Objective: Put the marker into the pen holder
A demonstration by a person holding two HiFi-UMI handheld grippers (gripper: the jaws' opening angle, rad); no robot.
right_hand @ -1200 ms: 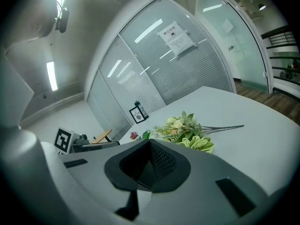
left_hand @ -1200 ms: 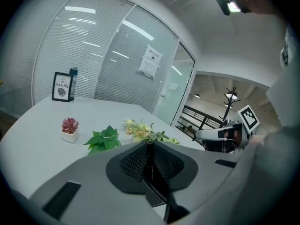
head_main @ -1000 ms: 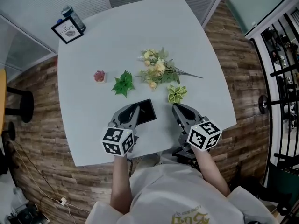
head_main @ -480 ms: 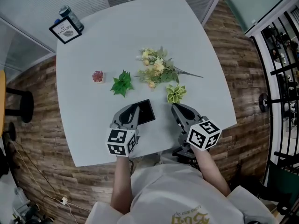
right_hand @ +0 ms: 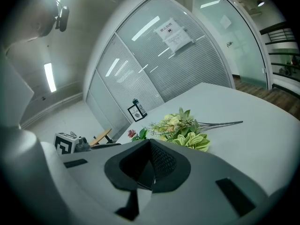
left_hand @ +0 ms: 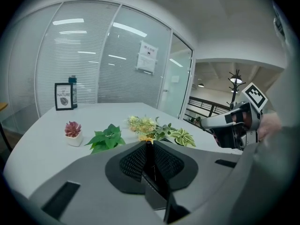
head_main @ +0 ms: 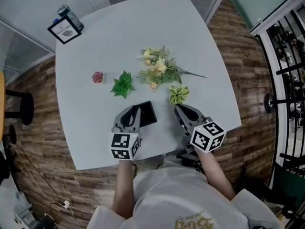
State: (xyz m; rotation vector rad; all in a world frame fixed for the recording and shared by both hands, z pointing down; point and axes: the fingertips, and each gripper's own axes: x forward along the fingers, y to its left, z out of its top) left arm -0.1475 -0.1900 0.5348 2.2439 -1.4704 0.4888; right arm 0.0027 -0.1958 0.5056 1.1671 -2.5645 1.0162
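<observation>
No marker and no pen holder show in any view. My left gripper lies low over the near part of the pale table, jaws shut with nothing between them. Its tip is at the edge of a flat black slab. My right gripper is to the right of it, also shut and empty, pointing at a small variegated plant. In the left gripper view the right gripper's marker cube shows at the right.
A bunch of artificial flowers lies mid-table, with a green leafy sprig and a pink succulent in a white pot to its left. A framed "NATURE" card and a dark-capped bottle stand at the far left corner. Wood floor surrounds the table.
Both grippers stay shut and near the same spot. The head view has drifted a little, so the table's things sit slightly higher and further left.
</observation>
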